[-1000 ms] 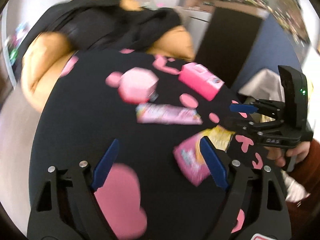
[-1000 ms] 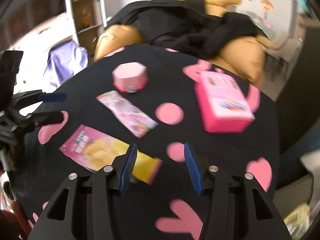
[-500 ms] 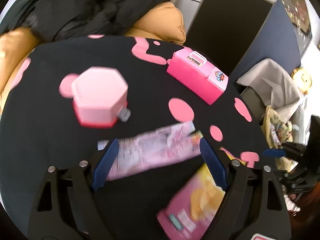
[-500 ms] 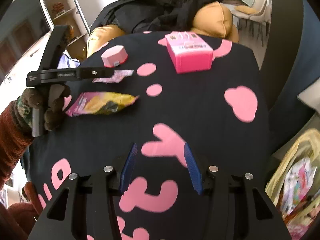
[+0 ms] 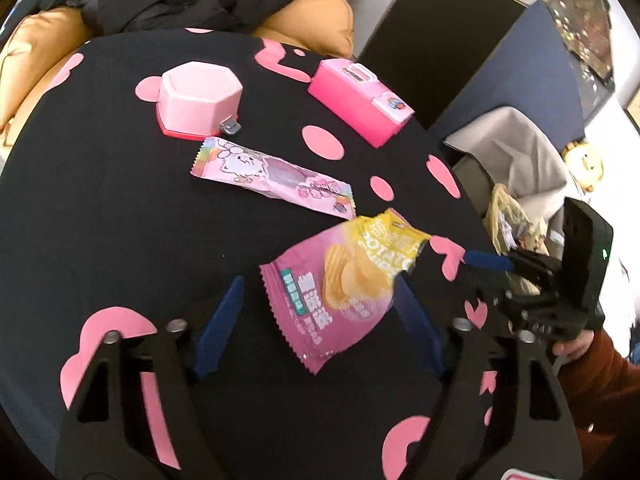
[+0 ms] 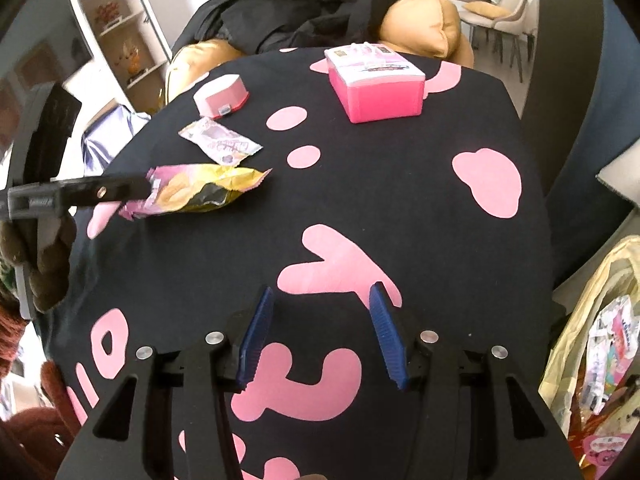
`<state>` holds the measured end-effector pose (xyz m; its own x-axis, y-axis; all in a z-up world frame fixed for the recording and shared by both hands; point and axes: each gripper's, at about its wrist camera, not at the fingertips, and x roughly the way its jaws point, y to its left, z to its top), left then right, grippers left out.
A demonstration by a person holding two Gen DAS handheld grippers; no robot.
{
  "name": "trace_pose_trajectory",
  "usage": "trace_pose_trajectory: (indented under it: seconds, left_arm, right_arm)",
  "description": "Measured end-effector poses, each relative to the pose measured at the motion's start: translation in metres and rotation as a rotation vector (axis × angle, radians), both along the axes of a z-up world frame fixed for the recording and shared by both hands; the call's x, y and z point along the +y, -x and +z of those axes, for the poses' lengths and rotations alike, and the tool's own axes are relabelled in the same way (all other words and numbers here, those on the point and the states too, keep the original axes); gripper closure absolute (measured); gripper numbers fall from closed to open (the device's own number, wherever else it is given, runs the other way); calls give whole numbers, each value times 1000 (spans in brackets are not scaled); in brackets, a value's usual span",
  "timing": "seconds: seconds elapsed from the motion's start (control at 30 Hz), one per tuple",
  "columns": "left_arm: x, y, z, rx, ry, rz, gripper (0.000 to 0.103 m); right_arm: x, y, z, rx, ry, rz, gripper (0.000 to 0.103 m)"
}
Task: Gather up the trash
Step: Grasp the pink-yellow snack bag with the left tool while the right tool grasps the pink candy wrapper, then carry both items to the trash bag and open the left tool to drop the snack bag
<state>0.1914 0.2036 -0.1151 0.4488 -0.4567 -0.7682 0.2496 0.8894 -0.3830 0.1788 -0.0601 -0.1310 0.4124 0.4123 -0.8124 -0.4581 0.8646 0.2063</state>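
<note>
A home living room: an orange sofa [image 6: 420, 20] draped with black clothing [image 6: 304, 12], white display shelves [image 6: 116, 28], dining chairs [image 6: 504, 8] behind.

Left gripper [image 5: 320, 312] open at bottom of frame, chip bag [image 5: 344, 280] lying between its blue fingers [image 5: 218, 326]. Pink wrapper [image 5: 272, 180] just above, hexagonal box [image 5: 200, 102] upper left, pink case [image 5: 360, 102] upper centre. Right gripper [image 5: 486, 260] at right edge.

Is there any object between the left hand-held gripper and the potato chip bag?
Nothing visible is in the way. The potato chip bag already lies between the open fingers of the left hand-held gripper; the pink wrapper lies beyond it.
</note>
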Motion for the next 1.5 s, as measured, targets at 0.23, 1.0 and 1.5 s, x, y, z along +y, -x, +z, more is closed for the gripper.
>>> trace_pose_trajectory:
  seconds: [0.23, 1.0, 1.5]
  left_arm:
    - [-5, 7, -1, 14, -4, 45, 89]
    - [80, 68, 2, 34, -18, 214, 88]
    - [65, 58, 1, 7, -25, 240, 85]
  right_arm:
    - [11, -4, 3, 20, 57, 35, 50]
    - [178, -106, 14, -76, 122, 300, 69]
    - [59, -30, 43, -137, 118, 87, 83]
